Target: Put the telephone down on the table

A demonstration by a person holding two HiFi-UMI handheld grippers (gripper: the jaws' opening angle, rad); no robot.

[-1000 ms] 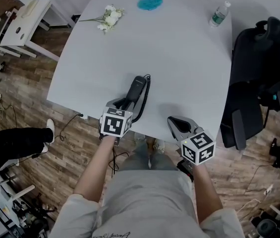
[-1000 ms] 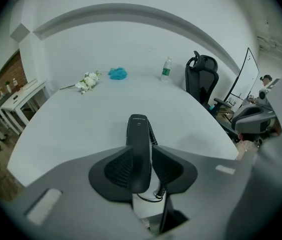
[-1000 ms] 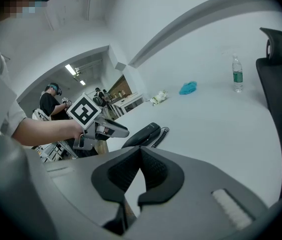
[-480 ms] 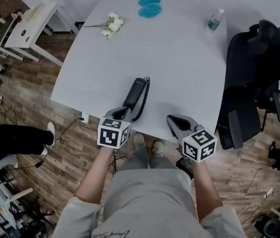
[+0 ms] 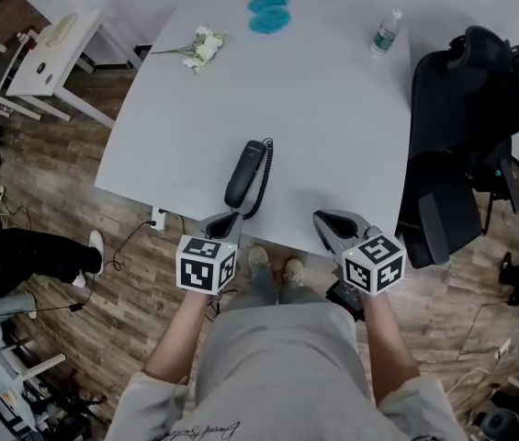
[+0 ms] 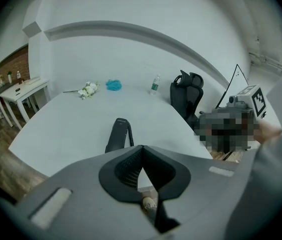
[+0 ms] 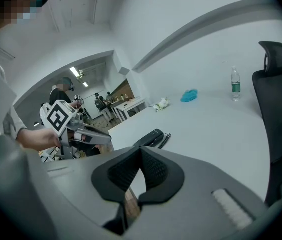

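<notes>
1. The left gripper (image 5: 225, 220) had drawn back from the telephone (image 5: 246, 173), claw shut and empty.
2. The telephone lay flat on the table (image 5: 332, 108) near its front edge; the task looked done.
3. The right gripper (image 5: 328, 220) was shut, empty.

On worktop (image 5: 332, 118), close to front edge, left of middle: telephone (image 5: 245, 168), lying front to back, cord (image 5: 265, 175) along its right side. Along far edge: flowers (image 5: 199, 46) toward left corner, cloth (image 5: 268, 12) mid-edge, bottle (image 5: 386, 33) upright toward right corner. Beside right edge: chair (image 5: 452, 127). Beyond far left corner: side table (image 5: 48, 49). Just off front edge: left tool (image 5: 225, 220) near telephone, not touching; right tool (image 5: 325, 219) further right.
</notes>
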